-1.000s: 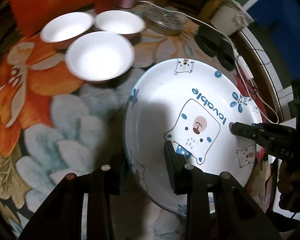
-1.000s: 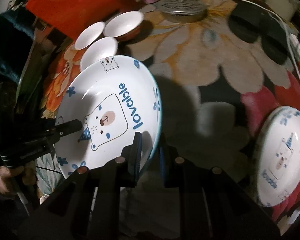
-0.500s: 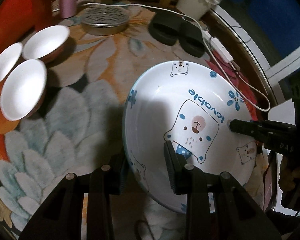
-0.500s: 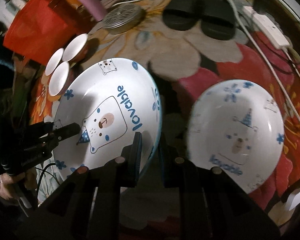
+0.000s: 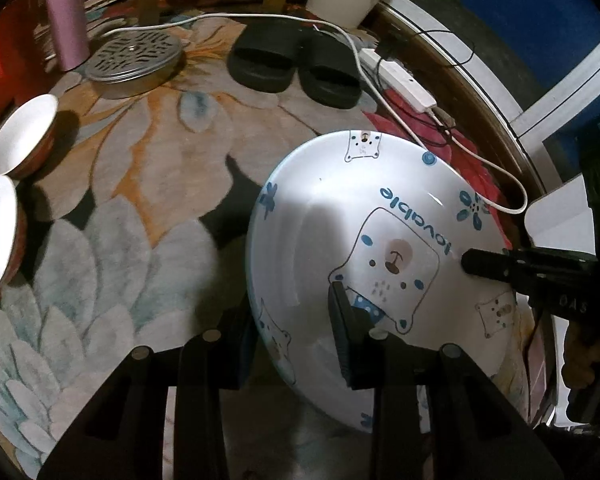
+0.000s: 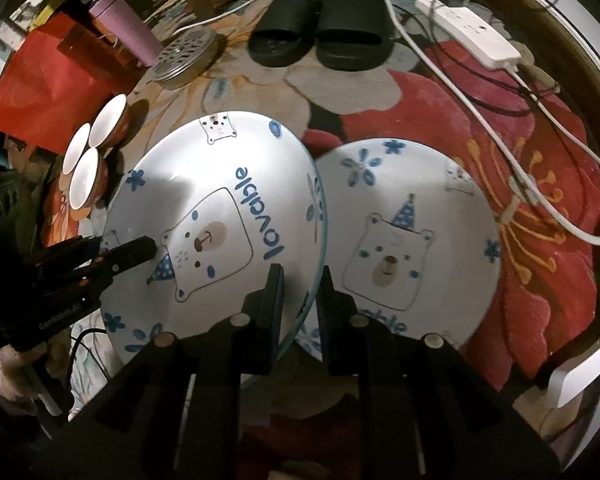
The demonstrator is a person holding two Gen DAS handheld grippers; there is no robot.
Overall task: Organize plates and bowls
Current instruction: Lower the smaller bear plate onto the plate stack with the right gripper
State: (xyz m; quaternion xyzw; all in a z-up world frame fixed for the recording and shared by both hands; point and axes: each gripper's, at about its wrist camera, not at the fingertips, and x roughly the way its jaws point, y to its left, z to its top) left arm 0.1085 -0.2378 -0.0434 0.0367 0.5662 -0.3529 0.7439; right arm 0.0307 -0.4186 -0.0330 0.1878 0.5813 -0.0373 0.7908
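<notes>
Both grippers hold one white plate with a blue bear and the word "lovable" (image 5: 340, 216) (image 6: 204, 184) above the flowered rug. My left gripper (image 5: 292, 336) is shut on its near rim, and shows at the left in the right wrist view (image 6: 140, 250). My right gripper (image 6: 300, 292) is shut on the opposite rim, and shows at the right in the left wrist view (image 5: 470, 262). A second matching bear plate (image 6: 412, 236) lies flat on the rug just right of the held one. Three small white bowls (image 6: 86, 160) (image 5: 20, 132) stand clustered at the left.
A pair of black slippers (image 6: 320, 36), a round metal grate lid (image 6: 184, 54), a pink tumbler (image 5: 66, 12), a white power strip (image 6: 472, 30) with a long white cable (image 6: 540, 120), and a red box (image 6: 48, 84) lie around the rug.
Both grippers have carried the held plate to the right, away from the bowls, until it hangs beside and partly over the second bear plate.
</notes>
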